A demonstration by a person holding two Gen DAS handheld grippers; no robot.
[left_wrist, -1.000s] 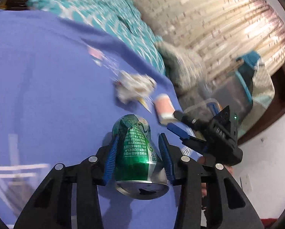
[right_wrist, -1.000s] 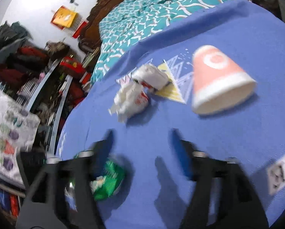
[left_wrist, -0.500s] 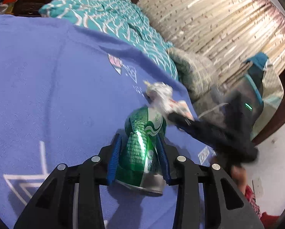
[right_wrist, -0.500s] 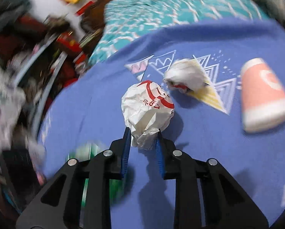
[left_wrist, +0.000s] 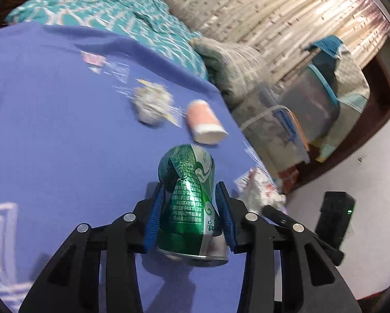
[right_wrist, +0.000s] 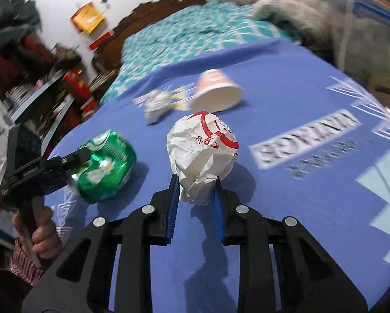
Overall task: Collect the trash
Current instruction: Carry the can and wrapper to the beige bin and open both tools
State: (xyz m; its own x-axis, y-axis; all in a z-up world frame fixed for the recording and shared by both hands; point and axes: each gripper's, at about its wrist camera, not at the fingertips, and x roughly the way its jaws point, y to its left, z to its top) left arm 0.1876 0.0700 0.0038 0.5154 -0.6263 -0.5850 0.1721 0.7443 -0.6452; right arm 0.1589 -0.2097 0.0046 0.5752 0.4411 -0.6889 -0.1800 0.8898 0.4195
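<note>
My dented green aluminium drink can (left_wrist: pixel 188 198) sits bottom centre of the left wrist view, clamped between my left gripper (left_wrist: pixel 191 210) and its blue pads, long axis running up the frame, rim end nearest the camera. In the right wrist view my right gripper (right_wrist: pixel 195 195), whose jaws have just been closing, pinches the lower end of a crumpled white paper ball with red print (right_wrist: pixel 202 154), centre frame. Beyond, upper middle, a second crumpled wrapper (right_wrist: pixel 155 104) and an orange paper cup (right_wrist: pixel 216 90) lie tipped over on the blue cloth (right_wrist: pixel 299 208), the cup's mouth facing right
</note>
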